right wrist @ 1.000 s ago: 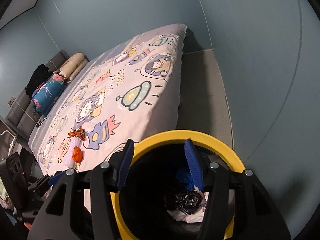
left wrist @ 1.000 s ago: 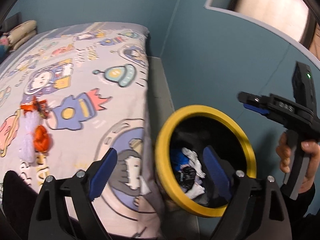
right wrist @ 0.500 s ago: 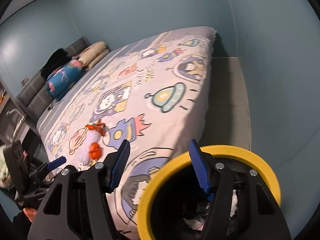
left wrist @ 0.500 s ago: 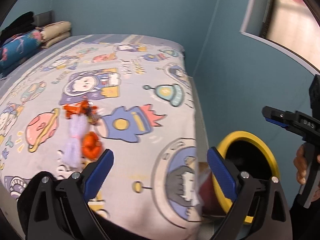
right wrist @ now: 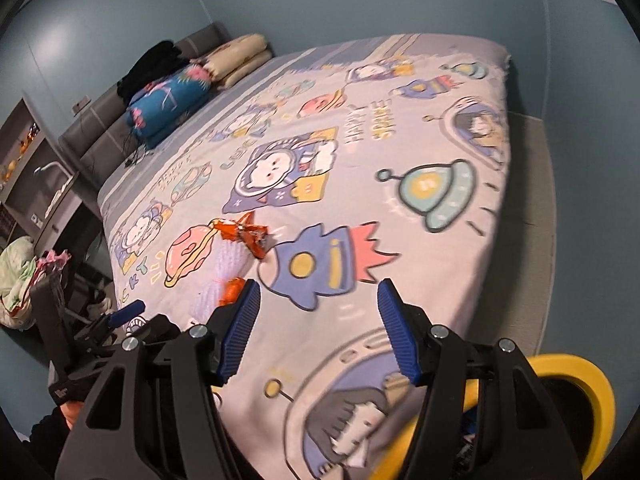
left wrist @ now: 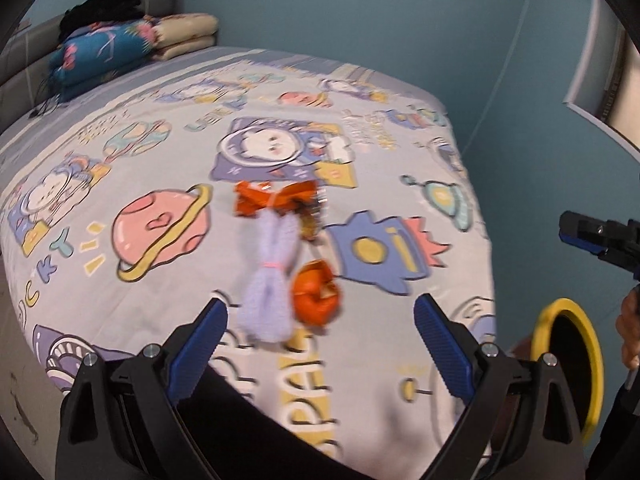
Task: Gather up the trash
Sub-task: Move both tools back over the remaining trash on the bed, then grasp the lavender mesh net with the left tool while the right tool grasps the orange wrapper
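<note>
Both hand-held grippers swung off yellow bin (left wrist: 568,364) toward bed (left wrist: 120,152); left hand-held gripper (left wrist: 320,344) spread over wrappers (left wrist: 276,200), right hand-held gripper (right wrist: 318,330) spread, empty.

"HAPPY SPACE" lettering, upside down, on the printed bedsheet (right wrist: 400,208)

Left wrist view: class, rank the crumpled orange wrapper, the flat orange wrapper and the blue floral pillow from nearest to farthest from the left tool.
1. Crumpled orange wrapper, just ahead of the left tool.
2. Flat orange wrapper, mid-bed.
3. Blue floral pillow, far left, at the headboard.
</note>
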The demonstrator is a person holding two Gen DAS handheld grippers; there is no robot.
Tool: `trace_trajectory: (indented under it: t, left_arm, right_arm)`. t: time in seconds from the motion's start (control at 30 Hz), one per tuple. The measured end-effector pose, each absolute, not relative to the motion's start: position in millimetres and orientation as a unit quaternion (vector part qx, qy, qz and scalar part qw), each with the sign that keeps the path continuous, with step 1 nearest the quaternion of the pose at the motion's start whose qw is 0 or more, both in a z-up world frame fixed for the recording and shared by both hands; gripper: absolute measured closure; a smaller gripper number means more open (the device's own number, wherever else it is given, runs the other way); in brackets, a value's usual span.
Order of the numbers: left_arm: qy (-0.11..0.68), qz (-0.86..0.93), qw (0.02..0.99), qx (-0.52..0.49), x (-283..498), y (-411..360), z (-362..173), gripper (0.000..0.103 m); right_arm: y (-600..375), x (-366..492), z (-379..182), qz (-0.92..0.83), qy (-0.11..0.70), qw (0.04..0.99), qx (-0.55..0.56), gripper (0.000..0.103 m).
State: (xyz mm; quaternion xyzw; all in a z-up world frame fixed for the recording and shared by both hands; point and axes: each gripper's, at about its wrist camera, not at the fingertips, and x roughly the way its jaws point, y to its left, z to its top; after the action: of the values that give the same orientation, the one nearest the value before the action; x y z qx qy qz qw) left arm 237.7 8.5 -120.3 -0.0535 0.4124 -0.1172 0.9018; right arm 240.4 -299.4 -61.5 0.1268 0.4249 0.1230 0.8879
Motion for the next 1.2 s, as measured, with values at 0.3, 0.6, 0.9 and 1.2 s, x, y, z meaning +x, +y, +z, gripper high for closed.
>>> trace_trajectory:
  t: [0.3, 0.6, 0.9, 1.2]
  left_arm:
    - [0.45, -0.096, 0.884, -0.082, 276, 40, -158, 0.012]
    - [0.474, -0.091, 0.87, -0.1, 302, 49, -188, 0.012]
    - [0.486, -0.096, 0.859, -0.129, 312, 50, -206, 0.012]
    - [0.492, -0.123, 0.853, -0.125, 319, 38, -210, 0.028]
  right_arm:
    - [-235, 308, -97, 0.155, 0.48, 0.859, 0.092, 0.045]
    - [-172, 388, -132, 0.167, 0.53, 0.83, 0.046, 0.045]
    - [-115, 443, -156, 0.17, 0.562, 0.81, -0.009, 0.046]
    - [-94, 451, -177, 0.167, 0.577, 0.799, -0.034, 0.047]
